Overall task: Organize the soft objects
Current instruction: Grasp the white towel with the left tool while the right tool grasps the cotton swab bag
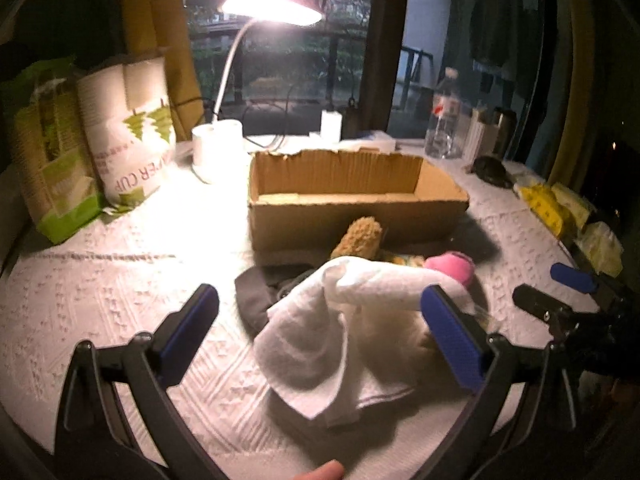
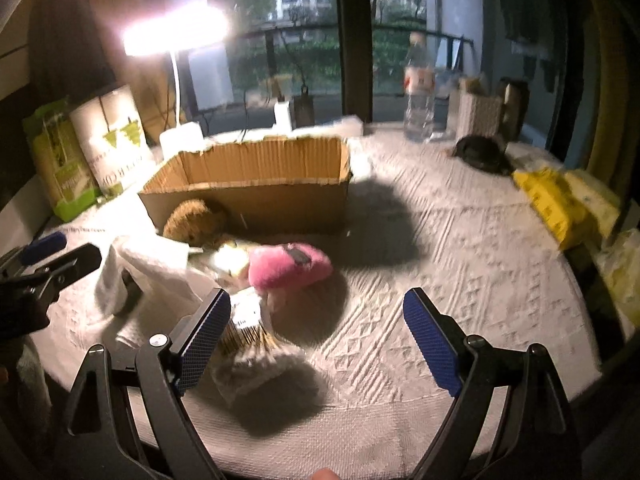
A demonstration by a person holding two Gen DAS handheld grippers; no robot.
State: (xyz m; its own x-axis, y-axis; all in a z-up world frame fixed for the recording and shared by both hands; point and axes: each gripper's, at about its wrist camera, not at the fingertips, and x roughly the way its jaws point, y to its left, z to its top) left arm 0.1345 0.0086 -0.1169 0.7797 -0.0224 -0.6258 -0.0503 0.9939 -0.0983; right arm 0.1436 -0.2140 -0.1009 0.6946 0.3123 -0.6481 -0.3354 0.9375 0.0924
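Note:
An open cardboard box stands mid-table, empty as far as I see. In front of it lies a pile of soft things: a white towel, a brown plush, a pink plush, a dark cloth under the towel, and a white fuzzy item with straw-coloured bristles. My left gripper is open, its fingers either side of the towel. My right gripper is open over bare tablecloth, just right of the pile.
A lit desk lamp and paper-cup packs stand back left. A water bottle, a small holder and a dark object stand back right. Yellow packets line the right edge. A white embossed cloth covers the table.

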